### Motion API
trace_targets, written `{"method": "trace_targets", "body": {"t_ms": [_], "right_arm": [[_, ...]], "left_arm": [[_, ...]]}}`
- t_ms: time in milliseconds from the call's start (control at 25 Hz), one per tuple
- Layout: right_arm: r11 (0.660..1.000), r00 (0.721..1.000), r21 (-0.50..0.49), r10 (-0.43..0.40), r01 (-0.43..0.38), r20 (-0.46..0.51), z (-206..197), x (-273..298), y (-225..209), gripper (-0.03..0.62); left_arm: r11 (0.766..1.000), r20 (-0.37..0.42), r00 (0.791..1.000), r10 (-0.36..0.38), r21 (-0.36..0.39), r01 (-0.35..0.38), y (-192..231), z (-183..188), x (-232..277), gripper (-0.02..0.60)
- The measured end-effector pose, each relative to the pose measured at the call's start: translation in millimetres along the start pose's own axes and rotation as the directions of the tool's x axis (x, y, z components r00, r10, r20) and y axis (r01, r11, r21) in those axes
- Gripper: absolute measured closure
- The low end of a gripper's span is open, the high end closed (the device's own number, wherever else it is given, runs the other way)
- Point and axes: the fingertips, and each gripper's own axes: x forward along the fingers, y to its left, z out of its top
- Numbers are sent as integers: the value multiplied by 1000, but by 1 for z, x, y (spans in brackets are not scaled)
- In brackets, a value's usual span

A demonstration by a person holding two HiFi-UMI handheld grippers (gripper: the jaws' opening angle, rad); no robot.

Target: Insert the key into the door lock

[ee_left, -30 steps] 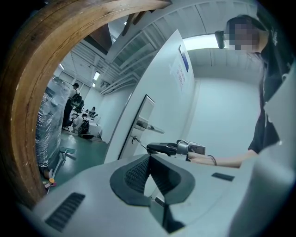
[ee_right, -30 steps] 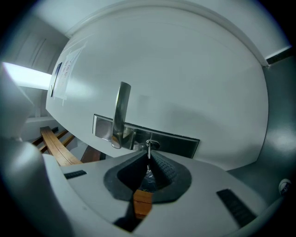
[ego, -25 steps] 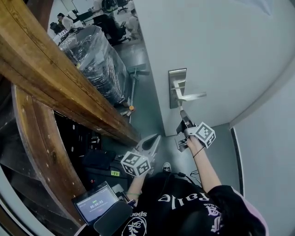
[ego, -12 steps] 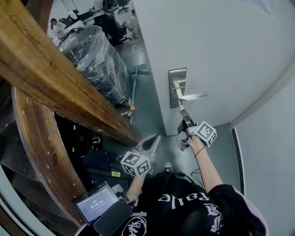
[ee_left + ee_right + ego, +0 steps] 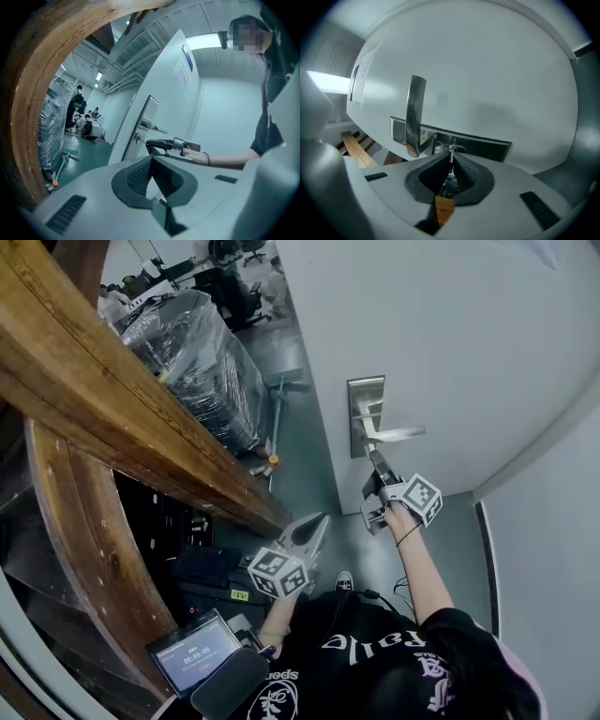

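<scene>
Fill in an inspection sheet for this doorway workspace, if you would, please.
Surface: white door, plain but for its fittings.
Job's things: key, its tip at the keyhole in the lock plate, near the handle.
Clutter: wrapped pallet; a lit screen.
Grippers: right gripper shut on the key; left gripper shut, empty, away from the door.
Cables: one dark cable on the floor.
Surroundings: wooden beam at the left.

White door (image 5: 450, 334), silver lock plate (image 5: 361, 395) and key (image 5: 451, 164). Marker cube (image 5: 420, 498) has black-and-white squares. Beam (image 5: 94, 399) is brown wood-grain.
</scene>
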Motion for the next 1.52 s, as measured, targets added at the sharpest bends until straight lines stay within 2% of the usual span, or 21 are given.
{"method": "trace_targets", "body": {"t_ms": [240, 400, 600, 800, 1040, 1240, 1520], "right_arm": [[1000, 1000, -14, 18, -18, 12, 4, 12, -1, 560], [989, 1000, -144, -15, 12, -20, 3, 14, 1, 560], [953, 991, -302, -53, 14, -120, -9, -6, 6, 559], [930, 978, -368, -82, 6, -191, -32, -55, 12, 559], [905, 962, -421, -60, -60, -265, -56, -128, 31, 560], [870, 945, -484, -75, -95, -320, -68, -198, 38, 560], [847, 917, -523, -129, -96, -377, -73, -275, 24, 560]], "left_arm": [[1000, -1, 1000, 1, 0, -1, 4, -2, -1, 578], [1000, -3, 1000, -4, 0, 4, 3, -2, 0, 578], [1000, 5, 1000, 7, 0, -7, 1, -1, 0, 577], [1000, 13, 1000, 20, -8, -20, -16, -5, -3, 577], [999, 22, 999, 29, -18, -29, -55, -20, -5, 577], [999, 31, 999, 44, -28, -43, -105, -42, -14, 578], [993, 33, 996, 89, -81, -86, -169, -89, -33, 578]]}}
